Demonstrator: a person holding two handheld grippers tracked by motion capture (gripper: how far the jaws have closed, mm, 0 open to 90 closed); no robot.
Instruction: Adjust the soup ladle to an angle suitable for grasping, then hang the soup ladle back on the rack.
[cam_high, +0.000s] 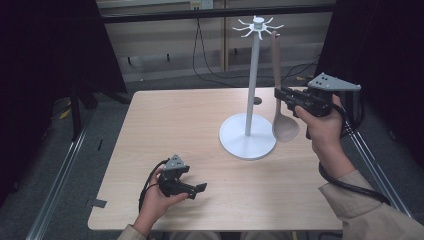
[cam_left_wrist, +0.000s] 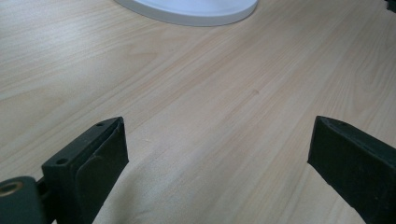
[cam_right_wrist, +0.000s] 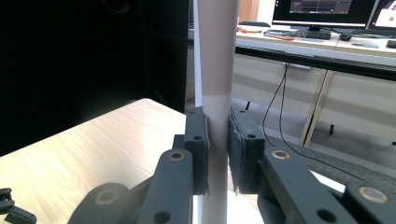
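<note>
Right gripper (cam_right_wrist: 218, 154) clamps the smooth brown spoon's (cam_high: 284, 125) straight handle; left gripper (cam_left_wrist: 219, 163) gapes empty.

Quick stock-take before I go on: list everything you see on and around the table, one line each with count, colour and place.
spoon: one, brownish-pink, hanging beside the stand's pole with its top at a hook, handle clamped in the right gripper.
stand: one, white, round base on the table's right half, tall pole topped by a ring of hooks.
table: one, light wood, centre of the high view.
monitors: at least two, dark-framed, on a desk in the background of the right gripper view.
left gripper: one, black, low over the table's near edge, jaws apart, nothing between them.
right gripper: one, black, raised at the right, shut on the spoon's handle.
</note>
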